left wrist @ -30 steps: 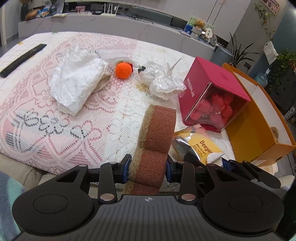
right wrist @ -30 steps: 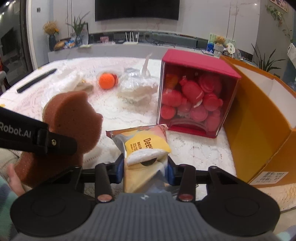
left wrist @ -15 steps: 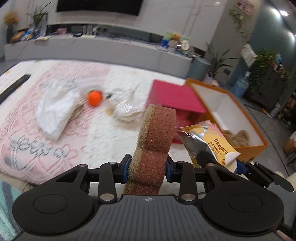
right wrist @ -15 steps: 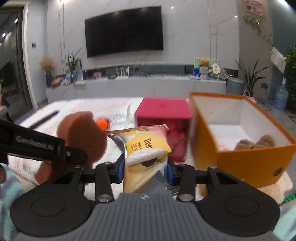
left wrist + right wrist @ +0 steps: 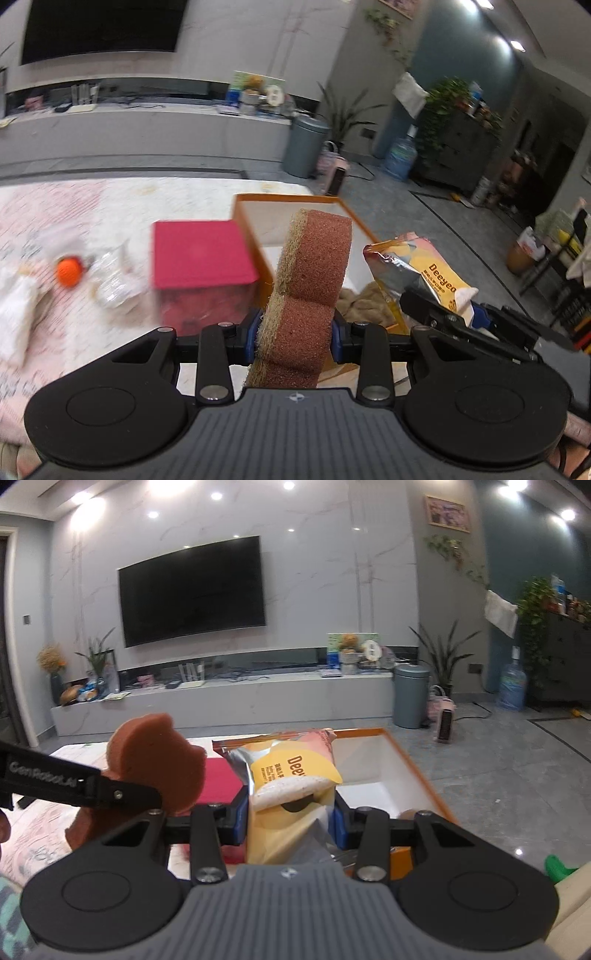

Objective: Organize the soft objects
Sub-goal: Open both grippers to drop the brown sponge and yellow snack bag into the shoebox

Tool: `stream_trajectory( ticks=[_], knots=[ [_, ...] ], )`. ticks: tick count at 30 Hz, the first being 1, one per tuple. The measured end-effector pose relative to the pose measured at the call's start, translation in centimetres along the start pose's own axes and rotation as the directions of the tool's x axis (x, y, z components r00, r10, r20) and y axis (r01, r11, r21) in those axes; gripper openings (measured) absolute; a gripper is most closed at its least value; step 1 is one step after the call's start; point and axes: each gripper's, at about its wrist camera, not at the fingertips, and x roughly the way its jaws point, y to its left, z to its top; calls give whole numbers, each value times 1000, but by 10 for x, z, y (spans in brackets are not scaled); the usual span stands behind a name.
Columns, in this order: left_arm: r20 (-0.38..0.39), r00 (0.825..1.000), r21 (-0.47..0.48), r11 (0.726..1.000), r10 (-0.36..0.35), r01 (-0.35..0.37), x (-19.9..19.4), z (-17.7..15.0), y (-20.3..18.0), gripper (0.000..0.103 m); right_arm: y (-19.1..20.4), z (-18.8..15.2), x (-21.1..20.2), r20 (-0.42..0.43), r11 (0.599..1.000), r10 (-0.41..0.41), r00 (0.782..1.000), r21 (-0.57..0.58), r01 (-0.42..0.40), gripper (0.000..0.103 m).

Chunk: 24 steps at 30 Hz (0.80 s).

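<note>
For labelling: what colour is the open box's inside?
White inside the orange open box; clearest in the right wrist view.

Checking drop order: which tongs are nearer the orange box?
Right, slightly. The right tongs, shut on the snack packet, hang over the orange box; the left tongs, gripping the sponge, sit by its near-left corner.

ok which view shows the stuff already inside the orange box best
The left wrist view: it looks down into the orange box and shows a tan plush item on its floor. The right wrist view shows only a brown sliver behind the snack packet.
</note>
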Motion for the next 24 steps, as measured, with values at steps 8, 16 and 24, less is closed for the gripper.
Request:
stream_trajectory(
  ticks=[8, 16, 24],
  knots=[
    [-71, 997, 59, 998, 12, -8, 58, 40, -30, 41, -58, 34, 36, -67, 999, -41, 997, 15, 42, 42],
    [-149, 983, 149, 986, 103, -81, 121, 61, -53, 41, -92, 47, 93, -165, 998, -60, 985, -2, 60, 42],
    [-254, 949, 209, 968, 189, -137, 189, 75, -56, 41, -93, 40, 154, -250, 991, -82, 965, -121, 53, 42]
  ],
)
